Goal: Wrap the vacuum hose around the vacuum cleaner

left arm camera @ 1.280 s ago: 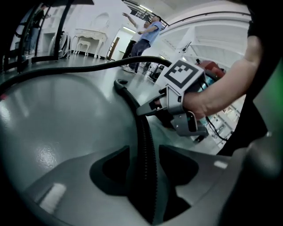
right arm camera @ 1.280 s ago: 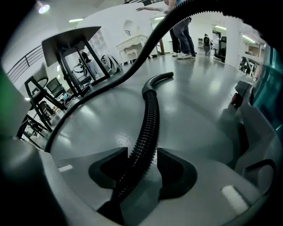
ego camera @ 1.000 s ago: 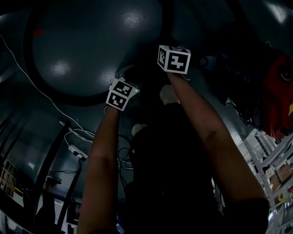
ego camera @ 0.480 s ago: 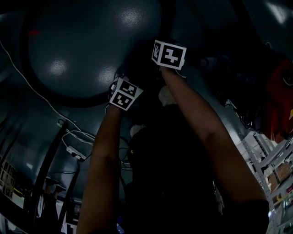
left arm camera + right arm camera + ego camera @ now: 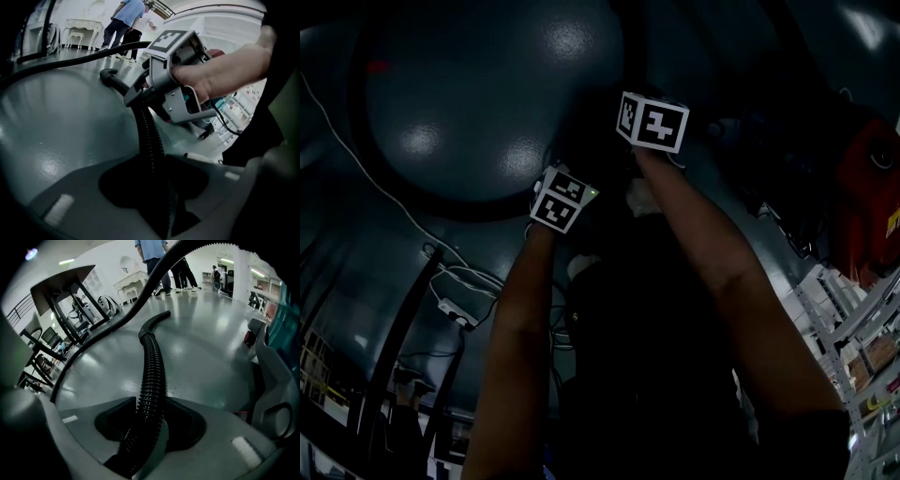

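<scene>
step: hose (image 5: pixel 151 136) is being gathered | it is clamped by left gripper (image 5: pixel 159 190) and right gripper (image 5: pixel 146 427) (jaws just closed further) | next: slack is to be looped

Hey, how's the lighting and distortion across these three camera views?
Head view: heavily underexposed, with pale glare patches on the floor. Left gripper view: brighter, fisheye-bent, the hose sinking into shadow low in frame. Right gripper view: well lit, strongly curved, dark at the corners.

We list a large open hall: glossy grey floor (image 5: pixel 201 333), white console table (image 5: pixel 133 280) far off, metal shelving racks (image 5: pixel 862 337) right.
</scene>
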`<act>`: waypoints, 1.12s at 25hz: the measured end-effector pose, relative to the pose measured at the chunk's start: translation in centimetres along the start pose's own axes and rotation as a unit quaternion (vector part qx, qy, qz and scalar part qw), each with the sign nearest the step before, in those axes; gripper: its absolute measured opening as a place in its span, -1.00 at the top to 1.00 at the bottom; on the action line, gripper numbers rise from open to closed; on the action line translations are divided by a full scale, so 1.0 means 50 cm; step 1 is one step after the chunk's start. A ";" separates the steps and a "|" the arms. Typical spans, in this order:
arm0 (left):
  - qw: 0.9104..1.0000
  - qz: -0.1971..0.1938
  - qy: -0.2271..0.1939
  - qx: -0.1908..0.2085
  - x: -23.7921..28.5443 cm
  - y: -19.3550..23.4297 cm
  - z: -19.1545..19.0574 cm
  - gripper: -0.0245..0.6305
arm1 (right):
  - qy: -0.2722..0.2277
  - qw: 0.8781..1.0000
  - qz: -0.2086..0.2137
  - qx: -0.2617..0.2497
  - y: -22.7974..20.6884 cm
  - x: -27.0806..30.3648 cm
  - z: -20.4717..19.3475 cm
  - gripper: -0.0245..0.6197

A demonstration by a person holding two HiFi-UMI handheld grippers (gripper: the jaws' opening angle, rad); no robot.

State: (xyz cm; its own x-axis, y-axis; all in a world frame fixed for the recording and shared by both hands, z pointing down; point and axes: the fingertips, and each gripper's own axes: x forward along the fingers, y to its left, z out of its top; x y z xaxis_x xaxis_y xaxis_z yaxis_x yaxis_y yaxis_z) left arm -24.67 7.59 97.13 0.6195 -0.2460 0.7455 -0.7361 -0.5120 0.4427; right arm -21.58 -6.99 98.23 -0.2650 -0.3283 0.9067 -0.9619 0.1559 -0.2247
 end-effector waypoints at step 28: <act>0.991 -0.078 -0.029 -0.108 -0.334 -0.341 0.219 0.40 | 0.025 0.981 0.062 -0.180 0.162 -0.481 0.123 0.37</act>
State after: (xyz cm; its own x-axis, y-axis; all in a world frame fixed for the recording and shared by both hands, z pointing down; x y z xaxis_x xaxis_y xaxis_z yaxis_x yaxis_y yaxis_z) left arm -19.49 11.40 71.67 0.7405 -0.2278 0.6323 -0.6674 -0.3605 0.6517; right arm -23.40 -3.56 72.44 -0.3668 -0.2409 0.8986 -0.8337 0.5137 -0.2025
